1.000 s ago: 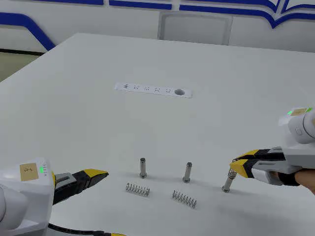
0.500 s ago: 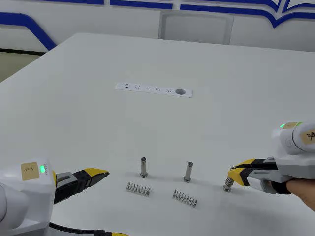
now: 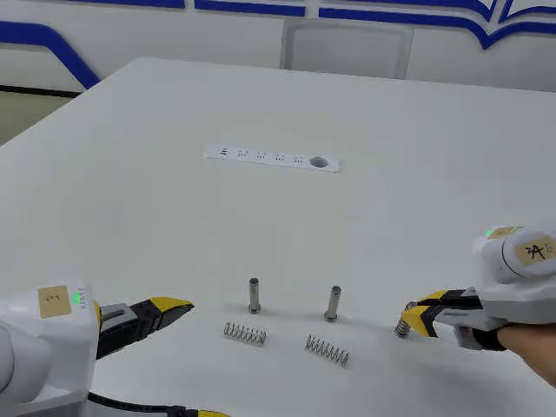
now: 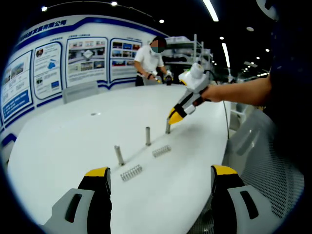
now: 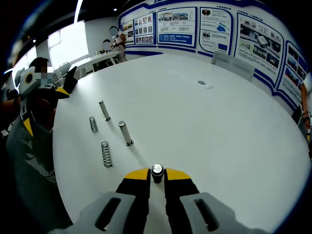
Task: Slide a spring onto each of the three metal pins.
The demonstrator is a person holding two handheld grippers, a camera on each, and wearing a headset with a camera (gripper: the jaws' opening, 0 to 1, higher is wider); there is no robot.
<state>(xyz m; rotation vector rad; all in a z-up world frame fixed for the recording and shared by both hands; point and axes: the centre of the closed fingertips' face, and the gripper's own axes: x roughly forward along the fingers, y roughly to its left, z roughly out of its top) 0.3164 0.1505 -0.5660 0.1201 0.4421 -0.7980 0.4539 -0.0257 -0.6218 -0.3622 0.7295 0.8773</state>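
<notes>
Table (image 3: 391, 217): white, wide, bare apart from the work items. A grey chair (image 3: 345, 48) stands at its far edge. A white socket strip (image 3: 271, 158) lies flat mid-table, well beyond the pins.

Left gripper (image 3: 195, 360): I hold it low at the near left, off the work, touching nothing. Its own view shows the jaws spread wide, with table between the yellow tips.

Right gripper (image 3: 417, 314): I hold it low at the right, tips at the right pin (image 5: 157, 169). In its own view the jaws are pressed in on either side of the pin's head and pinch it. I cannot tell whether the pads bear on metal or on coil.

Pins: three, upright, in a row at the near edge. Left pin (image 3: 254, 295) and middle pin (image 3: 332, 304) are bare. The right pin looks ringed by a third spring (image 3: 401, 329).

Springs: left spring (image 3: 243, 334) lies flat just in front of the left pin, and middle spring (image 3: 327, 350) lies flat just in front of the middle pin. Both lie apart from the pins.
</notes>
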